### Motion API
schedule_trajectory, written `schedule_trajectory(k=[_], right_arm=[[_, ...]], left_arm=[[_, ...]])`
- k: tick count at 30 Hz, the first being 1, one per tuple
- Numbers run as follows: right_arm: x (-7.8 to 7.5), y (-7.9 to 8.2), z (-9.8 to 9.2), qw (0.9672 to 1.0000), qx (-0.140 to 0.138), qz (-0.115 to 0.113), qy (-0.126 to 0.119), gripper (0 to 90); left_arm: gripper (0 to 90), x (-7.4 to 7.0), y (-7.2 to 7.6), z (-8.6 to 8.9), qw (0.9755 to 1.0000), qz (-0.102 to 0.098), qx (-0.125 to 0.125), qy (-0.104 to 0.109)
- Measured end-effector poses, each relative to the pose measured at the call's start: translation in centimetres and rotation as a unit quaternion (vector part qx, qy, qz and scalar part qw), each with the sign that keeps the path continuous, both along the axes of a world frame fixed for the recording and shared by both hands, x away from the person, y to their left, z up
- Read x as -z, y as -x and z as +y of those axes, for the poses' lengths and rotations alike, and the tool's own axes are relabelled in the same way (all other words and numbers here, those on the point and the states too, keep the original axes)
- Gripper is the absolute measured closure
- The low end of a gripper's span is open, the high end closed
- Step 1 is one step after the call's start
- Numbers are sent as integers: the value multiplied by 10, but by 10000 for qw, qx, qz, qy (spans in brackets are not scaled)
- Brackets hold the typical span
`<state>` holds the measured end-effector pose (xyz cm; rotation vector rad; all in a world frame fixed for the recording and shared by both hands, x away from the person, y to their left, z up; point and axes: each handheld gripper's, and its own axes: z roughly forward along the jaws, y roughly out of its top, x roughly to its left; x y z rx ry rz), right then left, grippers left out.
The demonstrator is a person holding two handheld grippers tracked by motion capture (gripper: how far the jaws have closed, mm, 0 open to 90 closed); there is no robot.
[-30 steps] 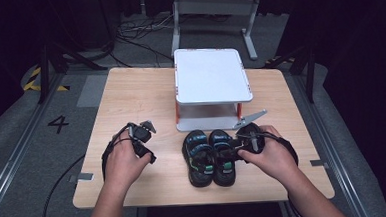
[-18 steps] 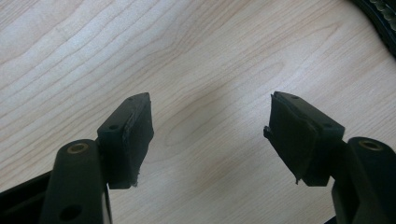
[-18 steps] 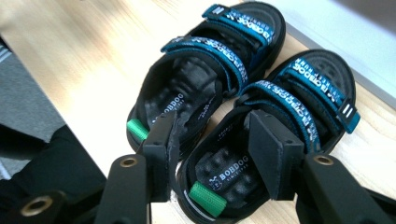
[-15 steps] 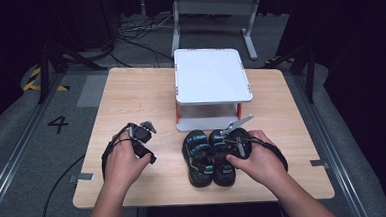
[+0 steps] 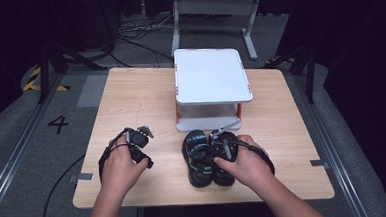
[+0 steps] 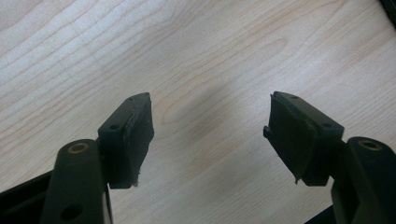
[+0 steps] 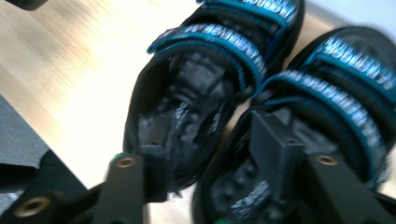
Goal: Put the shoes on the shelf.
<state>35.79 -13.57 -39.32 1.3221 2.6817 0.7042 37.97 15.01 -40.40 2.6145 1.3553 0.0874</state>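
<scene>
Right tool on the sandals

The right tool (image 5: 222, 143), half open with jaws just opening, straddles the two sandals' (image 5: 203, 158) touching inner edges at the worktop's (image 5: 130, 101) 6 o'clock; left tool (image 5: 138, 136) hangs open

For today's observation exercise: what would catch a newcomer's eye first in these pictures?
A pair of black sandals with teal straps lies at the table's near edge, the right claw straddling their adjoining inner sides. Behind them stands a white two-tier rack. The left claw hangs open above bare wood.
</scene>
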Motion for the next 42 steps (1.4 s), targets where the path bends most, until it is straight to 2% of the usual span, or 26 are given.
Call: schedule_trajectory(k=[1,3,4,5,8,11,13,16,19,24,27,30,34,36,37,38,39,41,42], right_arm=[[2,1,-1,9999,53,-8,140,516],[4,1,-3,9998,58,-68,168,510],[6,0,-3,10000,64,7,40,516],[7,-1,-3,10000,58,46,40,524],[11,-5,1,9998,-48,72,161,561],[15,-8,2,9995,-140,143,228,646],[15,-11,1,9992,-150,217,300,713],[16,-13,3,9987,-166,259,416,771],[16,-11,5,9986,-117,160,484,800],[17,-9,0,9995,34,173,253,826],[15,-9,0,9996,117,98,218,830],[8,-11,0,9998,179,-14,-11,830],[-9,-22,-4,9992,303,-253,-117,831],[-19,-31,-9,9983,416,-327,-248,831],[-19,-31,-9,9983,416,-327,-248,831],[-22,-36,-11,9977,467,-385,-306,831],[-25,-43,-14,9971,545,-424,-334,830],[-27,-54,-16,9960,661,-525,-299,831],[-26,-61,-16,9954,733,-542,-277,830]], left_arm=[[321,0,0,0,10000,-26,-1,-7],[321,0,0,0,10000,21,-24,37],[321,1,0,-1,10000,30,-32,26],[320,2,0,-1,10000,36,-12,20],[319,3,-1,-5,10000,57,33,26],[319,3,-3,-7,9999,35,110,-13],[319,3,-4,-8,10000,33,66,24],[319,3,-5,-9,9999,44,115,25],[318,3,-4,-10,9999,31,112,50],[318,2,-5,-9,9999,6,115,29],[318,3,-5,-8,9999,27,117,35],[318,2,-4,-7,9999,-5,88,51],[319,1,-4,-4,9999,-27,85,48],[320,1,-4,-2,9999,-13,96,26],[319,1,-4,-2,9999,-13,96,26],[319,1,-4,-2,9999,-39,94,-8],[319,2,-3,-2,10000,-15,48,50],[320,2,-2,-1,10000,-16,37,70],[320,1,-2,0,10000,-61,55,14]])
